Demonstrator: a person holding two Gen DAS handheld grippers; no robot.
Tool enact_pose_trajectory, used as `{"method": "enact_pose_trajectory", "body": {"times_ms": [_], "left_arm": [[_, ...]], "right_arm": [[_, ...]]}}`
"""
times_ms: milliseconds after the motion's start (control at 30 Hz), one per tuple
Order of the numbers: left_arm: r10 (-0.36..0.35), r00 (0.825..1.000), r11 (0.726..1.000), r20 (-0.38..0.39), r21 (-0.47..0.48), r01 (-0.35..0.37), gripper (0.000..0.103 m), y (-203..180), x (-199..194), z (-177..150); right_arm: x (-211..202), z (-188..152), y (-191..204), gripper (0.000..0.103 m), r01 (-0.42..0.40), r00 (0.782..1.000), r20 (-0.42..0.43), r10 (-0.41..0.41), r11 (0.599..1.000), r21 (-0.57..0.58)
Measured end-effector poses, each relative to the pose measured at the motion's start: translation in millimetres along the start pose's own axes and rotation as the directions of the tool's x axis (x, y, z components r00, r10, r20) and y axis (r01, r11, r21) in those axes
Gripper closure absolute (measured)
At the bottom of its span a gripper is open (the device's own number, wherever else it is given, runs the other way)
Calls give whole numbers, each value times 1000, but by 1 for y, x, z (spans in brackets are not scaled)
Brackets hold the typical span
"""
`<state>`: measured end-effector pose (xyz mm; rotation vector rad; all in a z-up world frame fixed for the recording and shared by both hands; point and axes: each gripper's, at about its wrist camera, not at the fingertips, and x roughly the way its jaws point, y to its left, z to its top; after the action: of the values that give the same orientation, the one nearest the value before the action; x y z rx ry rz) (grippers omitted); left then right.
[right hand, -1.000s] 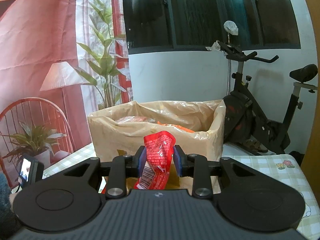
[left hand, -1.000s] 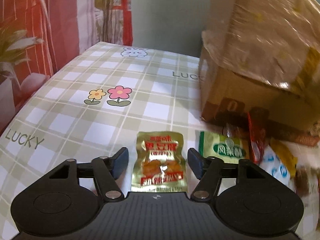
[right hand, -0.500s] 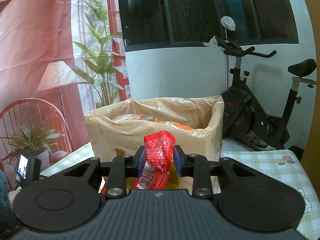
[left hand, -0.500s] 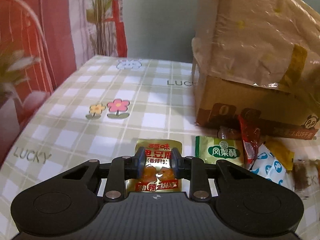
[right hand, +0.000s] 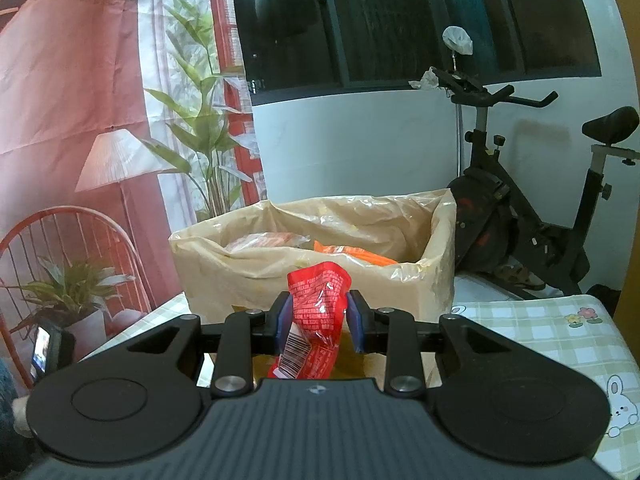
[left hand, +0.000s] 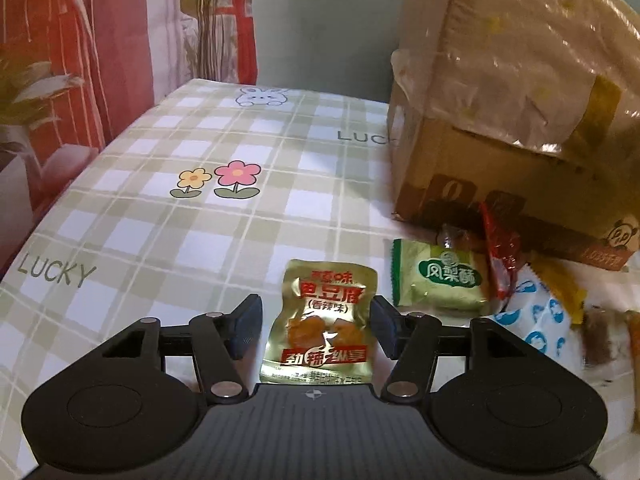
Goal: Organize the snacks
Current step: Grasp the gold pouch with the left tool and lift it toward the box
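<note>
both tools look alike. the left gripper [left hand: 316, 330] has a broad matte black body with fine ribbing across its middle and a small round cross mark at the front edge. two large round discs sit on either side, each with a shallow circular recess. black linkage bars run forward from them, with triangular cut-outs and silver round rivets at the pivots. the jaws end in dark blue pads. the right gripper [right hand: 318, 320] shows the same black ribbed body, discs, silver rivets, cross mark and blue pads.
</note>
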<state>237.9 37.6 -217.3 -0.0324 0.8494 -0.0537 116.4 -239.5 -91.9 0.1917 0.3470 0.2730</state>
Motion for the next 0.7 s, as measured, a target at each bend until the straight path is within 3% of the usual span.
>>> {"method": "enact_pose_trajectory", "body": {"times_ms": [200,333,433,700], "left_arm": [[35,999,998,18,46,-36,40,-7,4,-1],[34,999,999,16,17,-34,53,-4,1,0],[-3,1000,1000,20,0,3,54,-1,-7,-3],[-8,996,1000,87,-9,9,54,-1,-44,0]], "right_arm": [[1,1,-5,72,-4,1000,-7,4,1000,14],[1,3,-6,72,-9,1000,-3,9,1000,27],[0,3,-4,72,-13,1000,0,13,1000,27],[-5,4,-6,72,-17,1000,13,16,999,32]]}}
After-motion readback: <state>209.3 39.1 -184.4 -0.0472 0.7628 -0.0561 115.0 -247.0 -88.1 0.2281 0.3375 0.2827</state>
